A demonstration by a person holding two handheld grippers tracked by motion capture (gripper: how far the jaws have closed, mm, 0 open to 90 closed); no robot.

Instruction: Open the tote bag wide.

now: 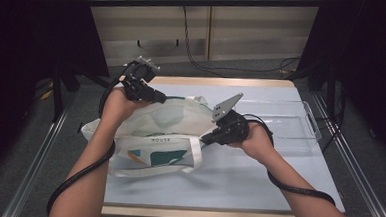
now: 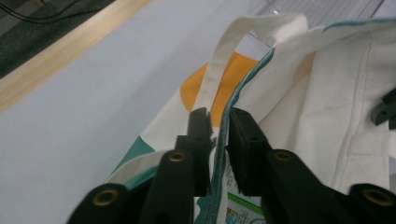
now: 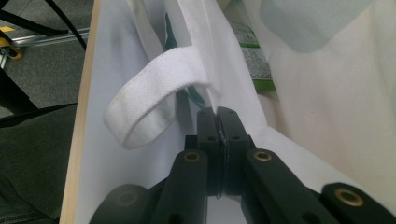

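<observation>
Right gripper view: we keep our right gripper (image 3: 218, 114) clenched on the tote bag (image 1: 154, 136) rim at 3 o'clock; farther off at 10 o'clock, the left gripper (image 2: 219, 122) straddles the hem, released. Soft, light cloth, we judge: grip hems.

- We read one word, "HOUSE", in small dark capitals on the near upper band of the cream tote bag (image 1: 154, 139) in the high view; a letter may stand before it, too small for us to tell.
- In the left gripper view we see a green-and-white printed label (image 2: 236, 210) inside the bag's mouth, with print too blurred for us to read.
- In the right gripper view we see a green-edged packet (image 3: 254, 60) in the bag with grey fine print, illegible to us.
</observation>
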